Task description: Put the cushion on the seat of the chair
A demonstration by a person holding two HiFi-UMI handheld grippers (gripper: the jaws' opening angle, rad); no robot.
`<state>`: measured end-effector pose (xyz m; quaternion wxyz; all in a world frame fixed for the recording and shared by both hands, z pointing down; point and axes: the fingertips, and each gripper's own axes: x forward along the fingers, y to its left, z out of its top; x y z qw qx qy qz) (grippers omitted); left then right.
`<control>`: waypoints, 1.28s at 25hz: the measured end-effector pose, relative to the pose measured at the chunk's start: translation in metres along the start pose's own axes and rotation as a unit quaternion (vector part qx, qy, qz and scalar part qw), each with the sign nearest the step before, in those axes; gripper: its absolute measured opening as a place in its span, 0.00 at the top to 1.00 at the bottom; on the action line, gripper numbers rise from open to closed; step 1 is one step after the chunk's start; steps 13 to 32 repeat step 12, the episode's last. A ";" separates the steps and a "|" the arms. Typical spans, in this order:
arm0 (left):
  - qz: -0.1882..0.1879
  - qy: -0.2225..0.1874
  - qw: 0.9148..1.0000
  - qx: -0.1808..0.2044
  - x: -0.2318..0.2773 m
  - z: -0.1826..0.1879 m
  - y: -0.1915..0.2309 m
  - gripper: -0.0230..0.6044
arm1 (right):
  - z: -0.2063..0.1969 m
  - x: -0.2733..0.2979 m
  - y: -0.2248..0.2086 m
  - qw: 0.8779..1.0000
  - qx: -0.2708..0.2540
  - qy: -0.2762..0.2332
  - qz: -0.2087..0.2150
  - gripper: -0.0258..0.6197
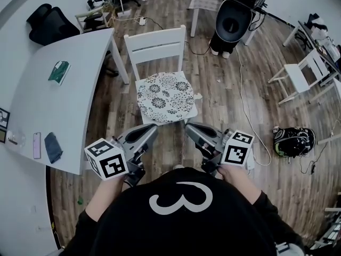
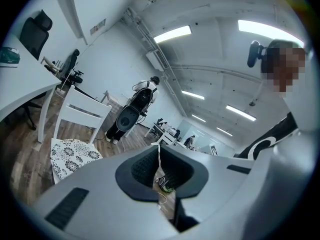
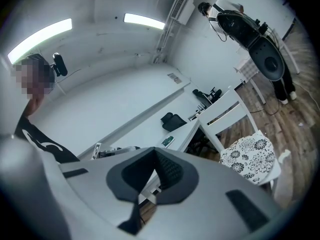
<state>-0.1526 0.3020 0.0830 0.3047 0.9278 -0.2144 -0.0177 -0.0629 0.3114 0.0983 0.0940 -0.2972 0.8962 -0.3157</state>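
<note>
A round cushion [image 1: 165,97] with a black-and-white flower print lies flat on the seat of the white wooden chair [image 1: 155,44]. Both grippers are held close to my body, just short of the seat's front edge and touching nothing. The left gripper [image 1: 151,128] is shut and empty, and so is the right gripper [image 1: 191,127]. In the left gripper view the closed gripper [image 2: 159,146] has the cushion [image 2: 72,154] and chair [image 2: 82,112] off to the left. In the right gripper view the closed gripper [image 3: 154,152] has the cushion [image 3: 251,156] and chair [image 3: 227,109] off to the right.
A white table [image 1: 64,97] stands left of the chair, with a green packet [image 1: 59,71], a phone [image 1: 37,145] and a dark pouch [image 1: 53,147]. A black rounded machine [image 1: 233,17] stands behind. Another white chair [image 1: 306,73], a black helmet [image 1: 292,141] and floor cables lie right.
</note>
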 end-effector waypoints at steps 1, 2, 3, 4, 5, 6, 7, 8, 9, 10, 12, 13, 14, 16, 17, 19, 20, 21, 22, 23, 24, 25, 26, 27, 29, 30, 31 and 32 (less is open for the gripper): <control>0.001 0.001 1.000 0.000 0.001 0.000 0.000 0.93 | 0.000 0.000 -0.001 1.000 0.000 0.001 -0.001 0.95; 0.001 0.002 1.000 0.000 0.001 0.000 -0.001 0.93 | -0.001 0.000 -0.001 1.000 0.001 0.001 -0.001 0.95; 0.001 0.003 1.000 0.002 0.002 0.001 -0.001 0.93 | -0.001 0.000 -0.003 1.000 0.001 0.002 -0.001 0.95; 0.000 0.003 1.000 0.003 0.003 0.001 -0.001 0.93 | -0.001 0.000 -0.004 1.000 0.001 0.002 -0.001 0.95; -0.001 0.004 1.000 0.004 0.005 0.000 -0.001 0.93 | 0.000 0.000 -0.005 1.000 0.001 0.001 -0.001 0.95; -0.002 0.007 1.000 0.005 0.006 0.000 0.000 0.93 | 0.000 -0.001 -0.007 1.000 0.002 0.000 -0.002 0.95; -0.002 0.009 1.000 0.004 0.008 -0.001 0.000 0.93 | 0.000 -0.001 -0.009 1.000 0.004 -0.001 -0.002 0.95; -0.002 0.012 1.000 0.003 0.009 -0.002 0.000 0.93 | 0.001 -0.001 -0.010 1.000 0.008 -0.003 -0.002 0.95; -0.002 0.013 1.000 0.001 0.010 -0.002 0.000 0.93 | 0.001 -0.002 -0.011 1.000 0.012 -0.004 -0.002 0.95; -0.002 0.015 1.000 -0.001 0.010 -0.003 0.000 0.93 | 0.000 -0.003 -0.012 1.000 0.016 -0.004 -0.002 0.95; -0.001 0.017 1.000 -0.005 0.012 -0.005 -0.001 0.93 | -0.002 -0.004 -0.013 1.000 0.024 -0.004 -0.001 0.95; -0.001 0.017 1.000 -0.005 0.012 -0.005 -0.001 0.93 | -0.002 -0.004 -0.013 1.000 0.024 -0.004 -0.001 0.95; -0.001 0.017 1.000 -0.005 0.012 -0.005 -0.001 0.93 | -0.002 -0.004 -0.013 1.000 0.024 -0.004 -0.001 0.95; -0.001 0.017 1.000 -0.005 0.012 -0.005 -0.001 0.93 | -0.002 -0.004 -0.013 1.000 0.024 -0.004 -0.001 0.95; -0.001 0.017 1.000 -0.005 0.012 -0.005 -0.001 0.93 | -0.002 -0.004 -0.013 1.000 0.024 -0.004 -0.001 0.95; -0.001 0.017 1.000 -0.005 0.012 -0.005 -0.001 0.93 | -0.002 -0.004 -0.013 1.000 0.024 -0.004 -0.001 0.95; -0.001 0.017 1.000 -0.005 0.012 -0.005 -0.001 0.93 | -0.002 -0.004 -0.013 1.000 0.024 -0.004 -0.001 0.95; -0.001 0.017 1.000 -0.005 0.012 -0.005 -0.001 0.93 | -0.002 -0.004 -0.013 1.000 0.024 -0.004 -0.001 0.95; -0.001 0.017 1.000 -0.005 0.012 -0.005 -0.001 0.93 | -0.002 -0.004 -0.013 1.000 0.024 -0.004 -0.001 0.95; -0.001 0.017 1.000 -0.005 0.012 -0.005 -0.001 0.93 | -0.002 -0.004 -0.013 1.000 0.024 -0.004 -0.001 0.95; -0.001 0.017 1.000 -0.005 0.012 -0.005 -0.001 0.93 | -0.002 -0.004 -0.013 1.000 0.024 -0.004 -0.001 0.95; -0.001 0.017 1.000 -0.005 0.012 -0.005 -0.001 0.93 | -0.002 -0.004 -0.013 1.000 0.024 -0.004 -0.001 0.95; -0.001 0.017 1.000 -0.005 0.012 -0.005 -0.001 0.93 | -0.002 -0.004 -0.013 1.000 0.024 -0.004 -0.001 0.95; -0.001 0.017 1.000 -0.005 0.012 -0.005 -0.001 0.93 | -0.002 -0.004 -0.013 1.000 0.024 -0.004 -0.001 0.95; -0.001 0.017 1.000 -0.005 0.012 -0.005 -0.001 0.93 | -0.002 -0.004 -0.013 1.000 0.024 -0.004 -0.001 0.95; -0.001 0.017 1.000 -0.005 0.012 -0.005 -0.001 0.93 | -0.002 -0.004 -0.013 1.000 0.024 -0.004 -0.001 0.95; -0.001 0.017 1.000 -0.005 0.012 -0.005 -0.001 0.93 | -0.002 -0.004 -0.013 1.000 0.024 -0.004 -0.001 0.95; -0.001 0.017 1.000 -0.005 0.012 -0.005 -0.001 0.93 | -0.002 -0.004 -0.013 1.000 0.024 -0.004 -0.001 0.95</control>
